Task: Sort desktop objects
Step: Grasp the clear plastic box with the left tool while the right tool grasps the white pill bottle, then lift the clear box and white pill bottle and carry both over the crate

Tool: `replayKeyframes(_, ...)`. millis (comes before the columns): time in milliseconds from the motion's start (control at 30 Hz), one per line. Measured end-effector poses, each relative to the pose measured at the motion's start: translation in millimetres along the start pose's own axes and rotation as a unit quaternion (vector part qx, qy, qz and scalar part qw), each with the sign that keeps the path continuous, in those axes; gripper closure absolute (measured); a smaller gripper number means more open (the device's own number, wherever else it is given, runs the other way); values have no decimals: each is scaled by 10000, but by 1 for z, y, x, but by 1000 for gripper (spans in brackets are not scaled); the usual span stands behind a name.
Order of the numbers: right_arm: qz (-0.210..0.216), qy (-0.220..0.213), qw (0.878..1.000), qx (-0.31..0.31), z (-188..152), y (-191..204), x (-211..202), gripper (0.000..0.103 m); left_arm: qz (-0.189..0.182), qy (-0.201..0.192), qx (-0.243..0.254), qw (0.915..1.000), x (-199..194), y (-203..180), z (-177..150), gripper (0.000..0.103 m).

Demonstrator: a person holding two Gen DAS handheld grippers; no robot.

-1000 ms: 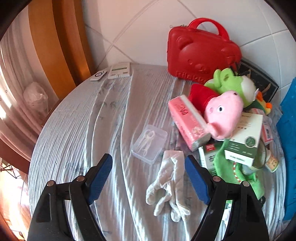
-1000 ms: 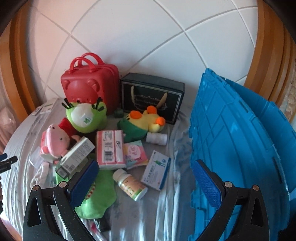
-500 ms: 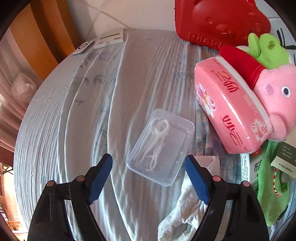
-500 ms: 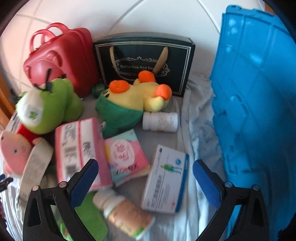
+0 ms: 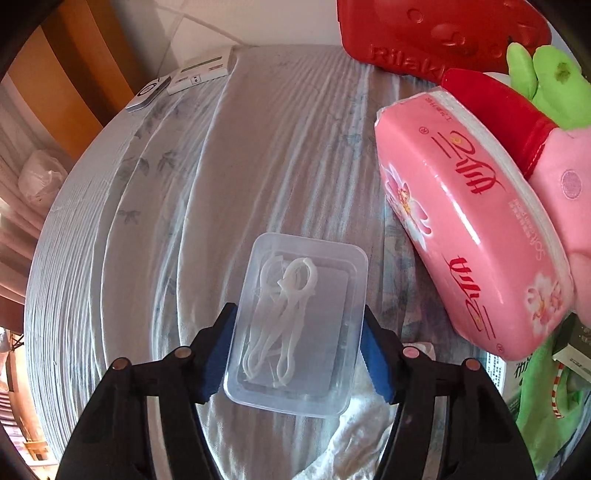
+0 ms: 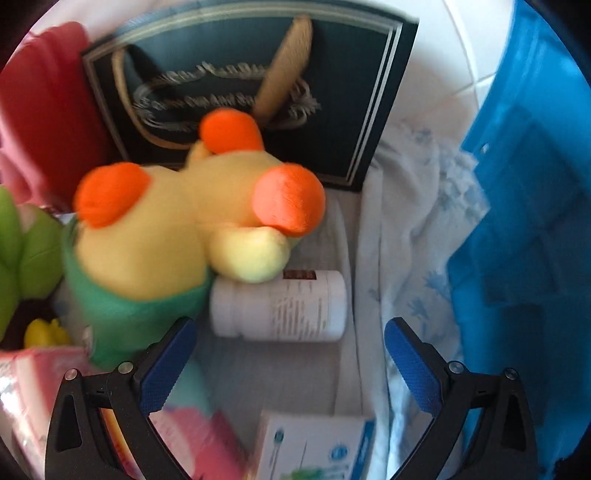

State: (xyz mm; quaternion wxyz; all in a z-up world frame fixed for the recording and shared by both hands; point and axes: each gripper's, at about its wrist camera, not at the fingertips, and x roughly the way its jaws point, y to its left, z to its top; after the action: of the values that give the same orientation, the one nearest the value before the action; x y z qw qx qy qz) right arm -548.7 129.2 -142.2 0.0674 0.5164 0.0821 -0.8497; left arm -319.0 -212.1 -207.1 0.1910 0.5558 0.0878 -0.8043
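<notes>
In the left wrist view a clear plastic box of white floss picks lies on the grey-blue cloth. My left gripper is shut on it, a blue pad against each long side. In the right wrist view my right gripper is open and empty, just short of a white pill bottle lying on its side. A yellow plush duck with orange feet rests on the bottle's top left.
A pink tissue pack, a pink plush and a red case crowd the right of the left view. White gloves lie under the box. A blue crate stands right of the bottle, a black gift box behind, a medicine box below.
My left gripper moved forward and closed its pads onto the floss box. My right gripper moved forward and down toward the white bottle and duck, still open.
</notes>
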Motion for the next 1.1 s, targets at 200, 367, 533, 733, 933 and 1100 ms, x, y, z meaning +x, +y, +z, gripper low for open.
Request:
replayKeyframes(200,62,23,10000,-73,6,-2,21,4,-23,-175,20,9998,-19,-8,-1,40)
replayKeyframes(367,37,-52,10000,36,-1,-2,11,24,-155,-349,-75,9992,-40,-12,-4,40)
replayKeyframes(533,238,-460,9984,211,-22,0,-41,24,-126,-550,5,9984,-63,-16,-14,40)
replayKeyframes(733,580,-1122,9920,-38,-73,12,-145,24,-157,-909,200,9955,-109,-26,-41,45)
replayKeyframes(933,851,-1672,9820,-232,-132,26,-243,24,-311,-1267,408,9906,-153,-37,-70,45)
replayKeyframes(1100,916,-2104,9724,-414,-180,19,-311,24,-718,-1528,447,9846,-188,-44,-93,45)
